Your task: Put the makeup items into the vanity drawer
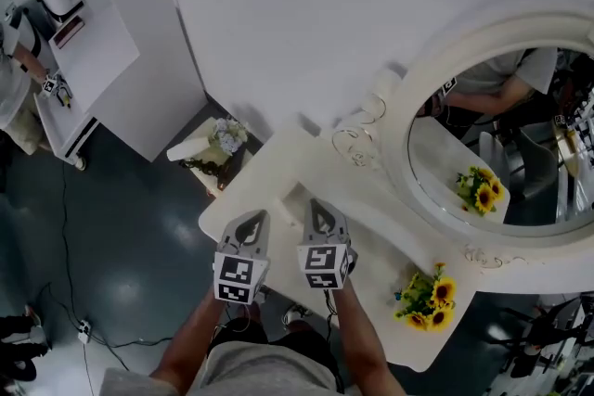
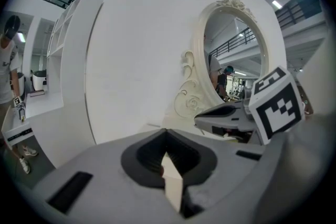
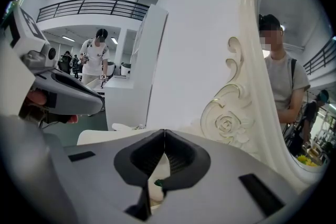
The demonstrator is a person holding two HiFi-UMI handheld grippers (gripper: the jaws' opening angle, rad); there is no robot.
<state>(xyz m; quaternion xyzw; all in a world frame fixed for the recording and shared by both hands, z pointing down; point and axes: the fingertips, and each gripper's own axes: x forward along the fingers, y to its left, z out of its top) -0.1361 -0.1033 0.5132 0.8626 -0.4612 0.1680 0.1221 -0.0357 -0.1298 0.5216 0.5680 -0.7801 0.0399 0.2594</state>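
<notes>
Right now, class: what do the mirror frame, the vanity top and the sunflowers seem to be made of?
Mirror frame: likely painted wood or moulded resin, cream, satin; carved rose and scrolls show.
Vanity top: likely painted board, smooth white, no grain visible.
Sunflowers: possibly artificial, fabric or plastic; too small to tell.

The person is holding two grippers side by side at the near middle of the scene, both pointing toward the far side. The left gripper (image 1: 251, 223) (image 2: 165, 132) is showing its jaws closed tip to tip, with nothing gripped between them. The right gripper (image 1: 321, 210) (image 3: 164, 132), just to its right, is likewise resting closed and empty. The bare left forearm (image 1: 198, 329) and right forearm (image 1: 360, 338) are reaching in from the near edge, with each gripper's marker cube facing upward.
</notes>
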